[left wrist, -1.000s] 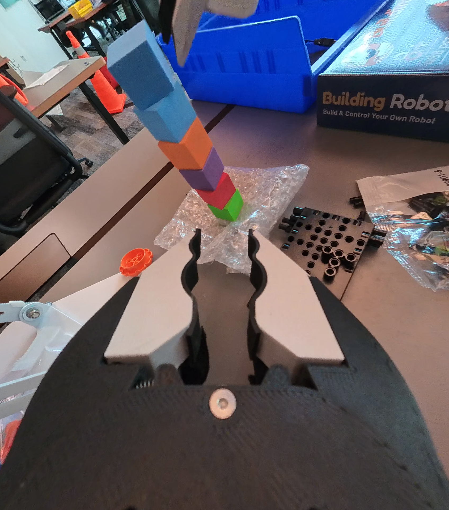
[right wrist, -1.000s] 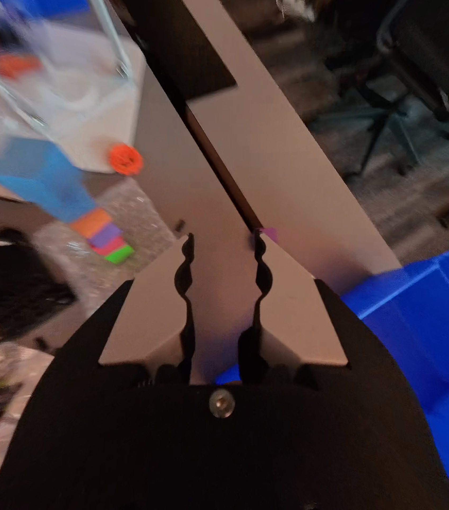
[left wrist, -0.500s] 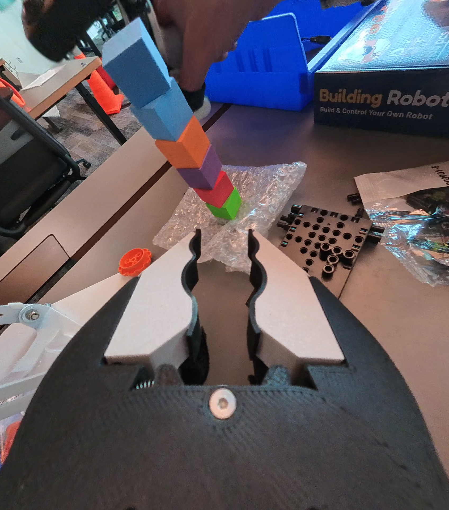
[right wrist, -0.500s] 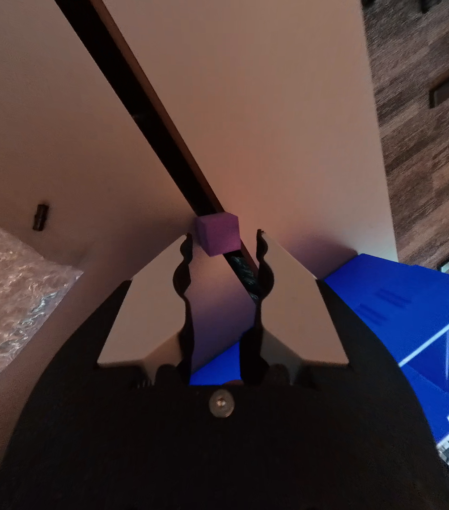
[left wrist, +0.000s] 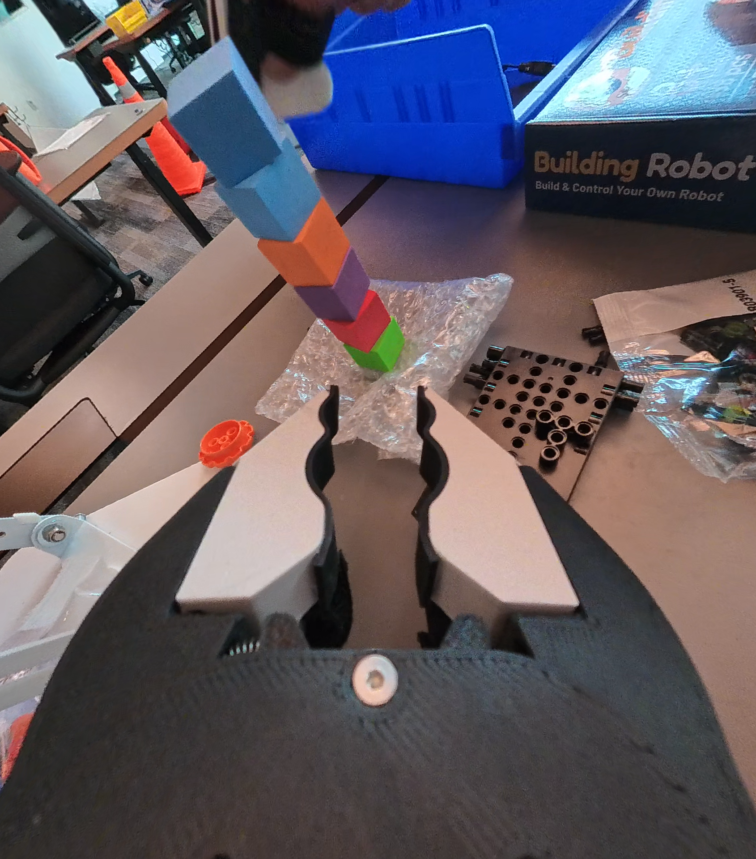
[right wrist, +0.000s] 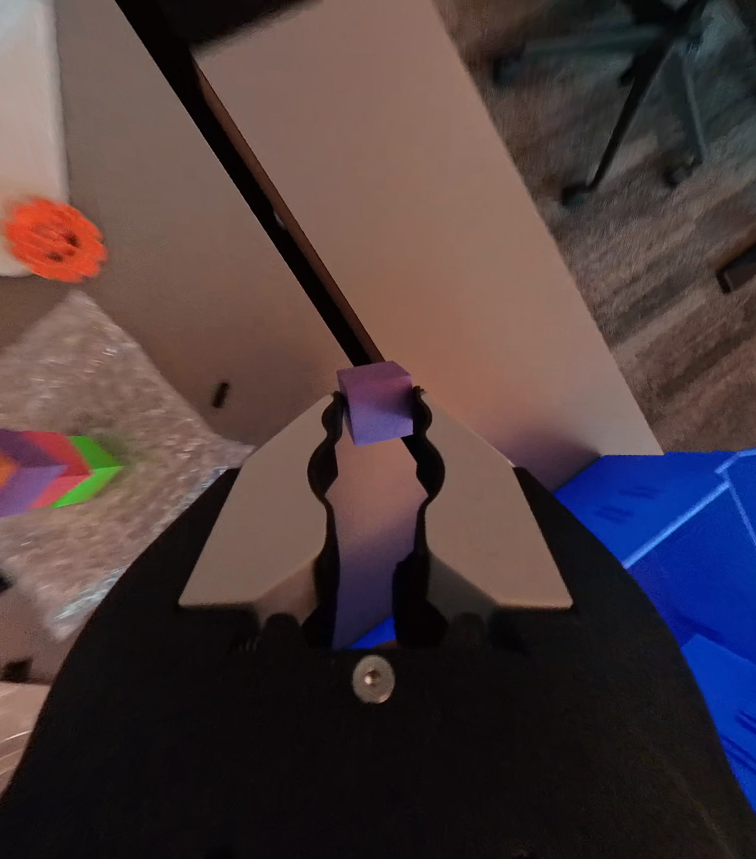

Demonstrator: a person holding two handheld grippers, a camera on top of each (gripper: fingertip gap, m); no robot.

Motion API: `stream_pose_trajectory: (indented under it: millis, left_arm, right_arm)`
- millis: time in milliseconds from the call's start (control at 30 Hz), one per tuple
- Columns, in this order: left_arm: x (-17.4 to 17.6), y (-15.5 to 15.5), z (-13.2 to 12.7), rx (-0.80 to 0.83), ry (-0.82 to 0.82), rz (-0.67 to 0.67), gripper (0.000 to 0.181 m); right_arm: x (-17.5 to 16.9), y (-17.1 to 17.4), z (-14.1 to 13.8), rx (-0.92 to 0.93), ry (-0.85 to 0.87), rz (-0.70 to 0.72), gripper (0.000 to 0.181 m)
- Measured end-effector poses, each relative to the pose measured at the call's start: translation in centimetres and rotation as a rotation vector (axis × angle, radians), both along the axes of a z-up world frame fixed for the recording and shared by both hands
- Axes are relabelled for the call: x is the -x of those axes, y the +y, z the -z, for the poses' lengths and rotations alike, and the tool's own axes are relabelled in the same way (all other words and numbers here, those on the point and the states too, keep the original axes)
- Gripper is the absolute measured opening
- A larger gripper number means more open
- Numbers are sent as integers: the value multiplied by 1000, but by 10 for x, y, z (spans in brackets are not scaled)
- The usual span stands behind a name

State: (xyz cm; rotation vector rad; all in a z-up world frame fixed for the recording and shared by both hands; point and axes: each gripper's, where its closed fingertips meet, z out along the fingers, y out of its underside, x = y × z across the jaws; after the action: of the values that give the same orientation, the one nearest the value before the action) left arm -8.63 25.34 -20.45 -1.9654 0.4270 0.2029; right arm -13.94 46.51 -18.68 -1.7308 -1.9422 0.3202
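Note:
A tall leaning tower of several coloured cubes (left wrist: 320,260) stands on a sheet of bubble wrap (left wrist: 432,320), with a green cube at the bottom and a blue cube on top. My left gripper (left wrist: 376,393) is open and empty, its tips at the near edge of the wrap, short of the tower. My right gripper (right wrist: 377,395) is shut on a small purple cube (right wrist: 378,411) and holds it above the seam between two tables. The tower also shows in the right wrist view (right wrist: 32,474), at the left. The right gripper shows blurred behind the tower's top in the left wrist view (left wrist: 295,88).
An orange gear wheel (left wrist: 226,442) lies left of the wrap. A black perforated plate (left wrist: 548,409) and a clear bag of parts (left wrist: 729,399) lie to the right. A blue bin (left wrist: 413,116) and a dark kit box (left wrist: 673,139) stand behind. A white bracket (left wrist: 41,558) is at the near left. Across from one pair of fingers to the other is roughly 20 cm.
My right gripper has shut on the purple cube, lifted it off the table seam, and turned back toward the tower. My left gripper has hardly moved.

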Motion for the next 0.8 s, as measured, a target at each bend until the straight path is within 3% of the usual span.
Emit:
stream_pose_trajectory:
  millis: [233,400,600,800]
  left_arm:
    - [0,1,3,6,4,-2,31]
    - [1,0,2,2,2,-6,31]
    - [1,-1,-1,-7,5,-6,31]
    - [1,-1,-3,-11,7,-6,31]
  right_arm:
    - [-20,-55,-92,89,275,-131,28]
    - [-25,-105,-128,161,435,-246,28]
    - [-28,-146,-130,273,528,-332,29]
    - [-30,-154,-116,376,611,-345,29]
